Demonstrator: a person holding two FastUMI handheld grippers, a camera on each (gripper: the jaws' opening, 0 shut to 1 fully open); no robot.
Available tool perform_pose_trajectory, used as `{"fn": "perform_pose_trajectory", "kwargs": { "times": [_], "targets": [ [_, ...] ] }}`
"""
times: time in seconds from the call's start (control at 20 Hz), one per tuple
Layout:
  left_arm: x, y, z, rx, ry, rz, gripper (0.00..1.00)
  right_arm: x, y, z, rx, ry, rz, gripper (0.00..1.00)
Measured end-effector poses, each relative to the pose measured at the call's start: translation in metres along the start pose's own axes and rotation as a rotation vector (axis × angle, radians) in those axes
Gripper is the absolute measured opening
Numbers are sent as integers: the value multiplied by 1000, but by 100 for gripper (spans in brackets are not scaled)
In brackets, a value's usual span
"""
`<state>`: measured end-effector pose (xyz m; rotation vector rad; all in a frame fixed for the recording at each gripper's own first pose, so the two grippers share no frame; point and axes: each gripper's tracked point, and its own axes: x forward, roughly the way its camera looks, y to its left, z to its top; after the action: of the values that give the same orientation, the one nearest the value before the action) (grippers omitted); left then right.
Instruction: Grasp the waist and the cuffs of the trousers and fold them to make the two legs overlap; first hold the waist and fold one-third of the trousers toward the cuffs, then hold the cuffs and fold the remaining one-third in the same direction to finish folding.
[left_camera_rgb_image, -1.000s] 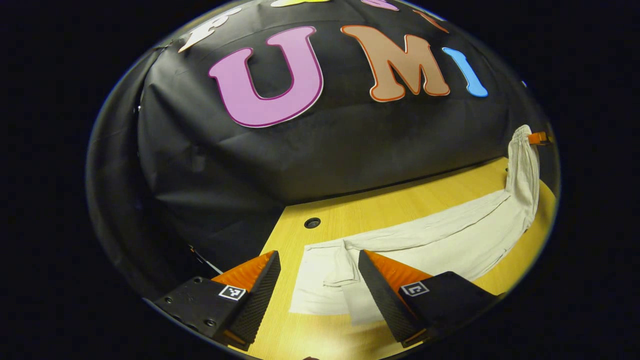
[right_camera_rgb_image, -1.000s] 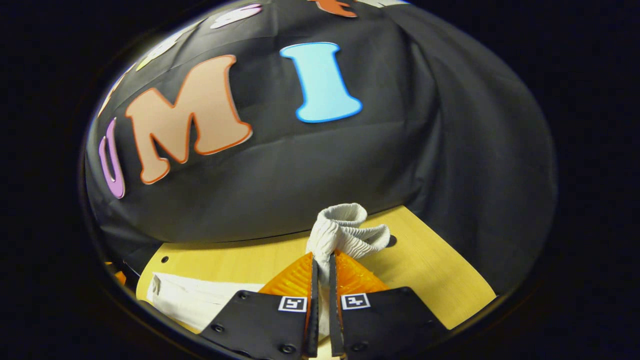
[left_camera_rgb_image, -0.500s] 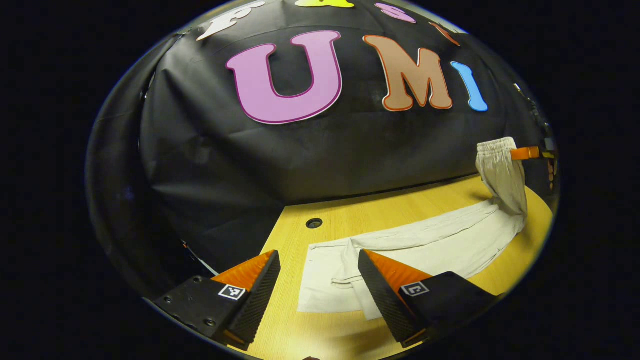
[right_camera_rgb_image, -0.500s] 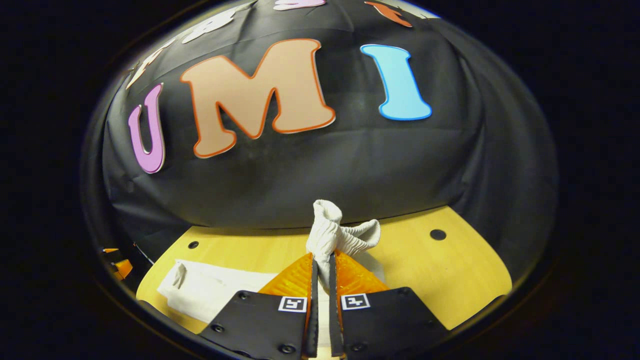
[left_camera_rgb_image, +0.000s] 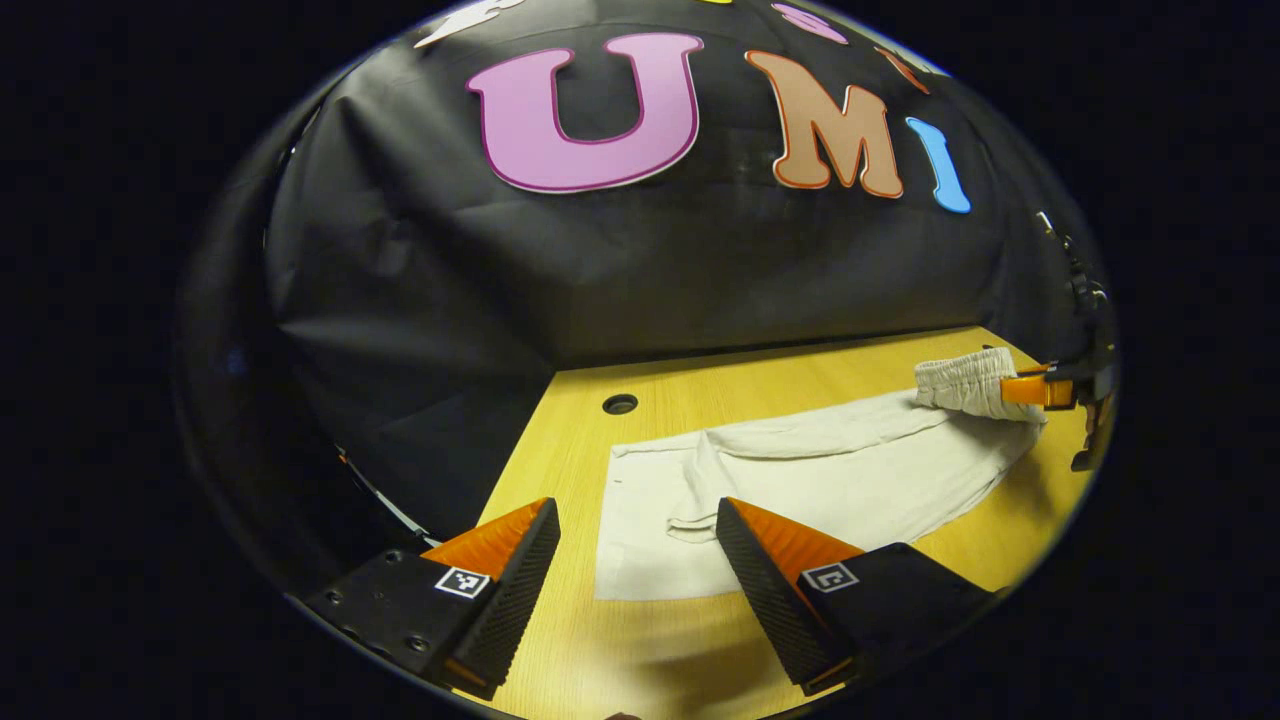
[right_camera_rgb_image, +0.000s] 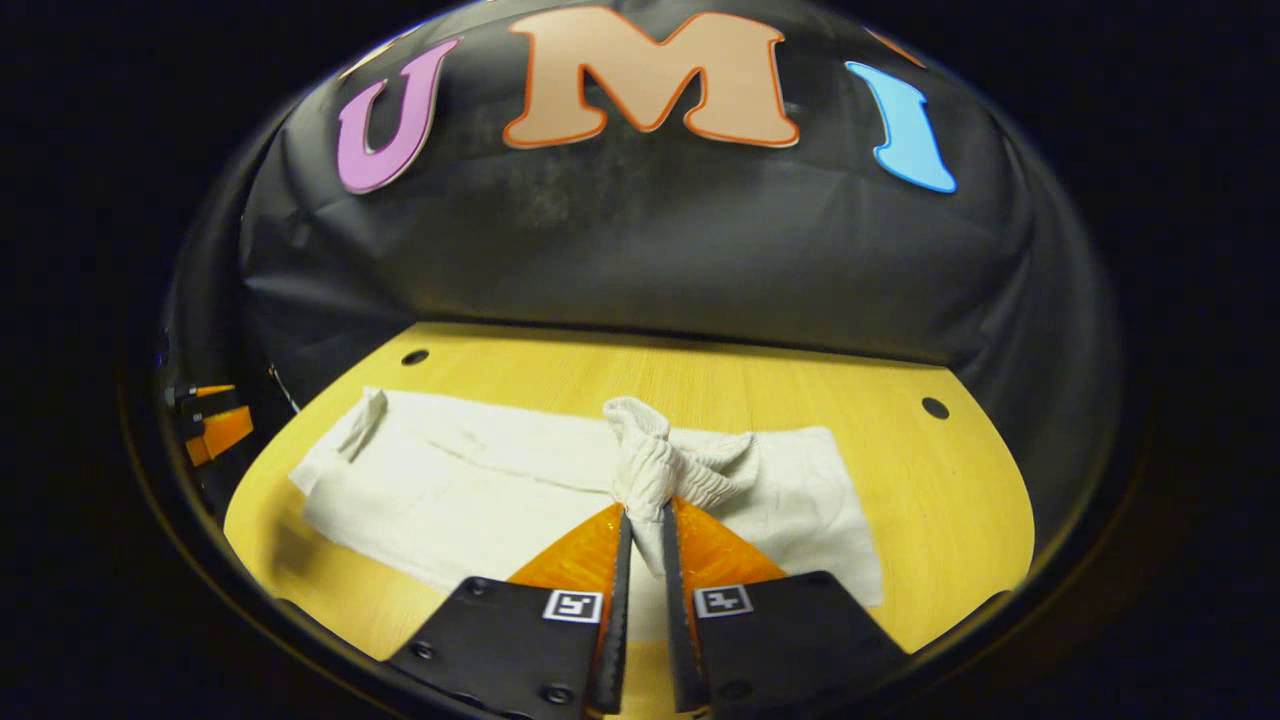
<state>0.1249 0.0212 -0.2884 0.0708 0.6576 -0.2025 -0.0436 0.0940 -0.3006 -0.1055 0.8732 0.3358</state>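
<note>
Wooden table (right_camera_rgb_image: 930, 500), right gripper (right_camera_rgb_image: 640, 530) lowered waist (right_camera_rgb_image: 655, 465) onto trousers (right_camera_rgb_image: 470, 490)

Dim booth, sharp focus, fisheye-warped edges

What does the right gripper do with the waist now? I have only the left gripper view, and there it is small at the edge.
Observer: In the right gripper view, the right gripper is shut on the waist, and the gathered cloth bunches up just ahead of it.
Operator: Where is the waist, over the trousers or past them?
Observer: Over them. The trousers lie flat on the table on both sides of the bunch.
Operator: How does my left gripper stand from that side?
Observer: The left gripper is at the far left, beyond the cuff end, and it does not touch the cloth.
</note>
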Motion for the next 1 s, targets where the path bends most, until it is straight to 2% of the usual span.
{"fn": "perform_pose_trajectory", "kwargs": {
  "times": [0.05,0.25,0.3,0.35,0.4,0.45,0.65,0.9,1.0],
  "targets": [
    [5,0,-7,-9,14,-12,97,-4,6,-6,-3,12,8,19],
    [18,-2,-39,-64,73,-51,98,-25,22,-16,-4,6,5,93],
    [22,-5,-44,-80,76,-70,93,-31,22,-18,-3,8,-2,94],
    [27,-12,-45,-97,74,-95,97,-37,22,-20,-6,10,-10,97],
    [34,-21,-44,-109,69,-118,97,-42,19,-22,-12,15,-21,95],
    [42,-26,-42,-107,67,-125,96,-47,16,-24,-20,18,-34,98],
    [82,-22,-38,-75,56,-115,96,-58,6,-30,-43,32,-74,98],
    [109,-18,-80,-124,196,-92,96,-62,5,-27,-19,29,-85,97],
    [112,-18,-72,-137,156,-92,99,-61,7,-28,-8,32,-84,97]
  ]
}}
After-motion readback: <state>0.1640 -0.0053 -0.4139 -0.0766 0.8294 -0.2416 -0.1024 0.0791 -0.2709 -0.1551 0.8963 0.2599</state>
